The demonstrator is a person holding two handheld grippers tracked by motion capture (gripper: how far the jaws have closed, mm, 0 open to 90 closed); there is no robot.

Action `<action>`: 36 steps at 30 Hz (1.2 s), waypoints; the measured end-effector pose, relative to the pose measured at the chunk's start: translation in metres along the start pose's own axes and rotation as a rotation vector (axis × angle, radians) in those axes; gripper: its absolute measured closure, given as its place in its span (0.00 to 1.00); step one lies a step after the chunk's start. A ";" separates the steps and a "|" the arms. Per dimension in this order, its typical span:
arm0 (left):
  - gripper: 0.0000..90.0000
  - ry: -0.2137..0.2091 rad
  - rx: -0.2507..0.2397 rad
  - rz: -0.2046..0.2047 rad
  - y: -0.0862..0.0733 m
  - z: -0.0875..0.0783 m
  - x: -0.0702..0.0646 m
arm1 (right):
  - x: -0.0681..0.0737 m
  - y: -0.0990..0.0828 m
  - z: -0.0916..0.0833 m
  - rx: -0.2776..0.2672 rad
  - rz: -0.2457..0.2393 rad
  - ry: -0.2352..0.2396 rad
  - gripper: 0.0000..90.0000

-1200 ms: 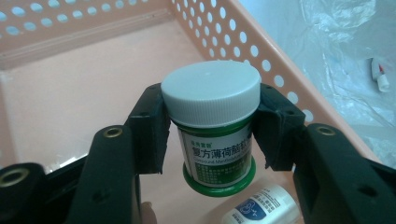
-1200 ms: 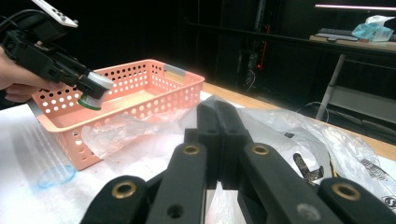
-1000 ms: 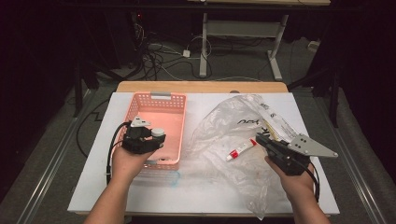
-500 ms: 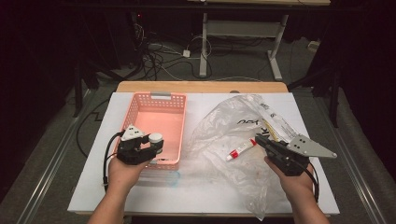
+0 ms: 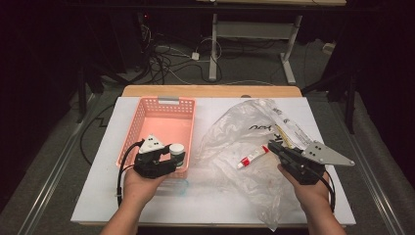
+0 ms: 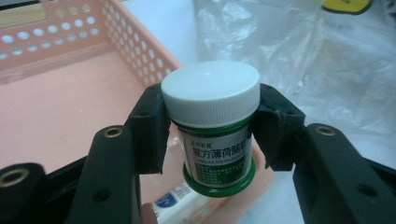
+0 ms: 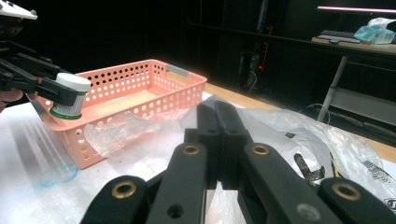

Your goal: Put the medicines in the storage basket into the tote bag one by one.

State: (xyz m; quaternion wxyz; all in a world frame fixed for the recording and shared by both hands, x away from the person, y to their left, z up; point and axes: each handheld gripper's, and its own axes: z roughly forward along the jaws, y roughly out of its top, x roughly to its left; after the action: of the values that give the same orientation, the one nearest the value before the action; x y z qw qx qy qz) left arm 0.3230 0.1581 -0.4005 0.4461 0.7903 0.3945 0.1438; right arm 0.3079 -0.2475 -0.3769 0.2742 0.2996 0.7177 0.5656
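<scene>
My left gripper [image 5: 174, 156] is shut on a small green jar [image 5: 177, 151] with a white ribbed lid. It holds the jar upright just above the near right corner of the pink basket [image 5: 142, 112]. In the left gripper view the two pads press the jar [image 6: 212, 121] just under the lid. My right gripper [image 5: 270, 146] rests at the right, jaws shut together on a fold of the clear plastic bag [image 5: 230, 142], which rises to the tips [image 7: 217, 112]. A red and white tube [image 5: 252, 157] lies inside the bag, just left of those tips.
A white and blue pack [image 6: 177, 205] lies in the basket [image 6: 135, 51] below the jar. A labelled packet [image 5: 288, 129] sits in the bag's far part. A blue ring mark [image 5: 176, 188] is on the white table top near the basket's front.
My left gripper has carried the jar back toward the person, from over the basket's middle to its near right corner. The right gripper and the bag have stayed put.
</scene>
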 end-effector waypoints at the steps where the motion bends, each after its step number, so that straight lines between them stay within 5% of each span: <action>1: 0.54 -0.003 0.003 0.009 0.001 0.000 -0.002 | 0.000 0.000 0.000 0.001 0.001 -0.001 1.00; 22: 0.54 -0.114 -0.003 0.081 0.006 0.011 -0.046 | 0.002 -0.001 0.002 0.006 -0.001 0.004 1.00; 36: 0.54 -0.186 0.017 0.140 0.006 0.033 -0.078 | 0.003 -0.001 0.003 0.010 -0.003 0.007 1.00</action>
State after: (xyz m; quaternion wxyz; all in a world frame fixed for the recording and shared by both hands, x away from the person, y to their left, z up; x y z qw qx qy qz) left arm 0.2946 0.0788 -0.4046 0.4630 0.8295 0.2967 0.0975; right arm 0.3077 -0.2435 -0.3784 0.2711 0.2978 0.7219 0.5628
